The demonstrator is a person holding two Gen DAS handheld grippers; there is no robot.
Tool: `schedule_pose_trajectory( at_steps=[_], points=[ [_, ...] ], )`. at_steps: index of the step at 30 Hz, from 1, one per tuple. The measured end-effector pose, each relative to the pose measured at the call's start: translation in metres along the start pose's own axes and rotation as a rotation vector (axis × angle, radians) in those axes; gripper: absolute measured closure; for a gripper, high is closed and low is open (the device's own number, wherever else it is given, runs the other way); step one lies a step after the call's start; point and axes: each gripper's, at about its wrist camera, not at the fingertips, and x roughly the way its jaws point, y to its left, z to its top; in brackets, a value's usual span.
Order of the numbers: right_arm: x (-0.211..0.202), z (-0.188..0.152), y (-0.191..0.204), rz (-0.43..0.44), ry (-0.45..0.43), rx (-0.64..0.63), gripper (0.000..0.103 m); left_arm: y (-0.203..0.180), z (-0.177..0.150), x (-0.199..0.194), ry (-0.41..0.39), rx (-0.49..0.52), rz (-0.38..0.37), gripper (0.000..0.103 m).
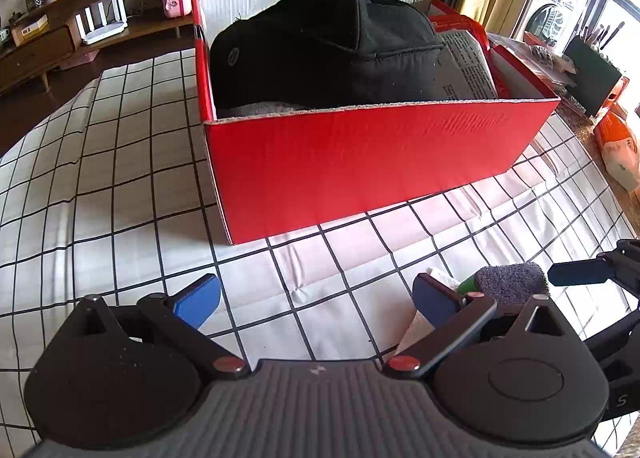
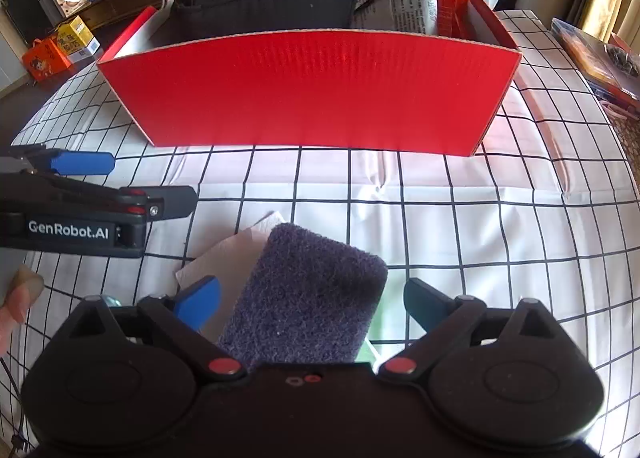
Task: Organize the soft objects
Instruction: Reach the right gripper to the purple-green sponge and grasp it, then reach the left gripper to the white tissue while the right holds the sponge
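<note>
A red cardboard box (image 1: 360, 162) stands on the checked cloth, also in the right wrist view (image 2: 312, 90). A black cap (image 1: 320, 46) lies inside it, on printed paper (image 1: 464, 66). A grey-purple scouring sponge with a green underside (image 2: 304, 298) lies on the cloth between the fingers of my open right gripper (image 2: 312, 304), untouched by the pads. A white paper napkin (image 2: 232, 254) lies under its left side. My left gripper (image 1: 316, 300) is open and empty over bare cloth, left of the sponge (image 1: 508, 282).
The checked cloth (image 1: 100, 178) covers the table. Orange bags and packets (image 1: 616, 146) lie at the right edge. A wooden shelf unit (image 1: 60, 38) stands beyond the table. A thumb (image 2: 20, 298) shows at the left edge.
</note>
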Motion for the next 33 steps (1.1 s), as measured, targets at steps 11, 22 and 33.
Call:
schedule_pose_trajectory(
  at_steps=[11,22,33],
  points=[
    [0.002,0.002,-0.006,0.022,0.012,0.046,0.026,-0.005,0.001,0.010,0.002,0.020,-0.030,0.008],
    [-0.004,0.004,-0.010,0.031,-0.011,0.066,0.027,-0.008,0.007,0.009,0.023,0.017,-0.049,0.026],
    [-0.035,-0.004,-0.047,0.054,-0.035,0.077,0.028,-0.028,0.021,0.013,0.101,0.105,-0.131,0.025]
  ],
)
